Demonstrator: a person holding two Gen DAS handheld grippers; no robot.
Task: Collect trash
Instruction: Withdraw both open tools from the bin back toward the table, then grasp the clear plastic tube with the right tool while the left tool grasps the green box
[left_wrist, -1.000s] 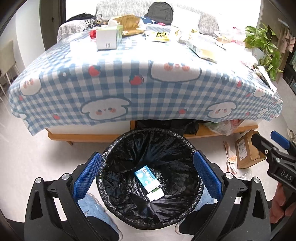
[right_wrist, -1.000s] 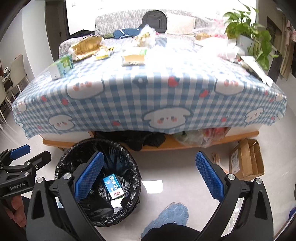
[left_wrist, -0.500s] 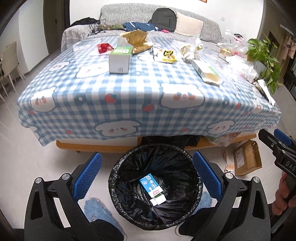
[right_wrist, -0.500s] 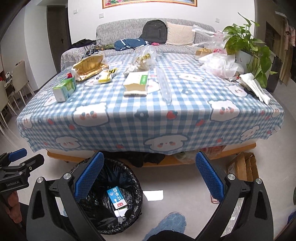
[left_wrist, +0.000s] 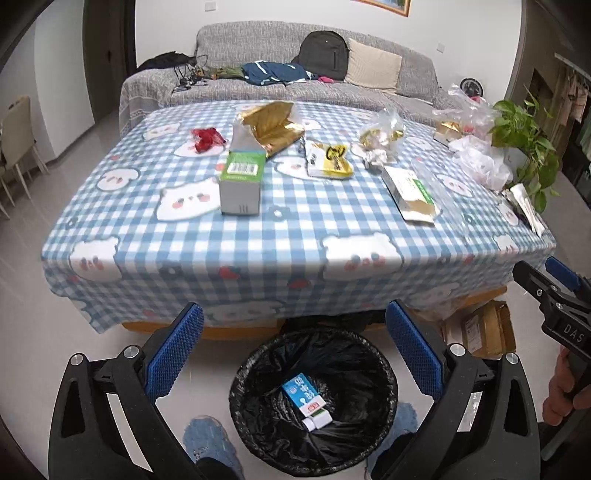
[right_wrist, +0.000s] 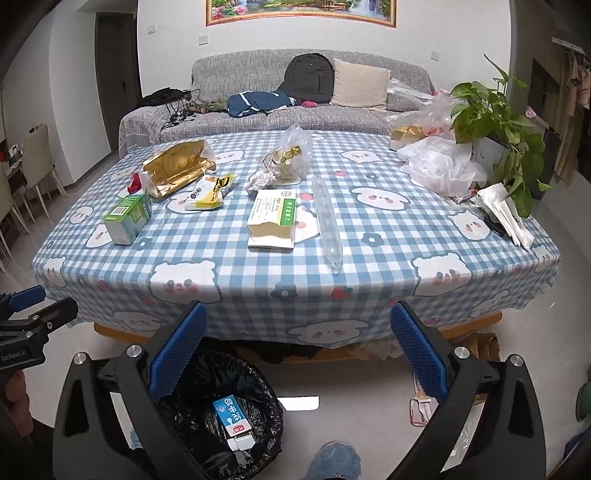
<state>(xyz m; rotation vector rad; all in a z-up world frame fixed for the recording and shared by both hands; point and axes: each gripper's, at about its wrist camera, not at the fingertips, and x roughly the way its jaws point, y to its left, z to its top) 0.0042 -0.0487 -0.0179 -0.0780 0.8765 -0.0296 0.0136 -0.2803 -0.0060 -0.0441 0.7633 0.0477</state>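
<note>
A black-lined trash bin stands on the floor before the table, also in the right wrist view. A blue-and-white carton lies inside it. On the checked tablecloth lie a green-topped box, a gold bag, a yellow-and-white wrapper, a flat green-and-white box, a clear plastic tube and a red wrapper. My left gripper is open and empty above the bin. My right gripper is open and empty, right of the bin.
A potted plant and white plastic bags sit at the table's right end. A cardboard box lies on the floor at right. A grey sofa with a backpack stands behind. Chairs are at left.
Both grippers have risen and tilted up. The tabletop now fills the views and the bin sits lower and smaller. Both stay open and empty.
</note>
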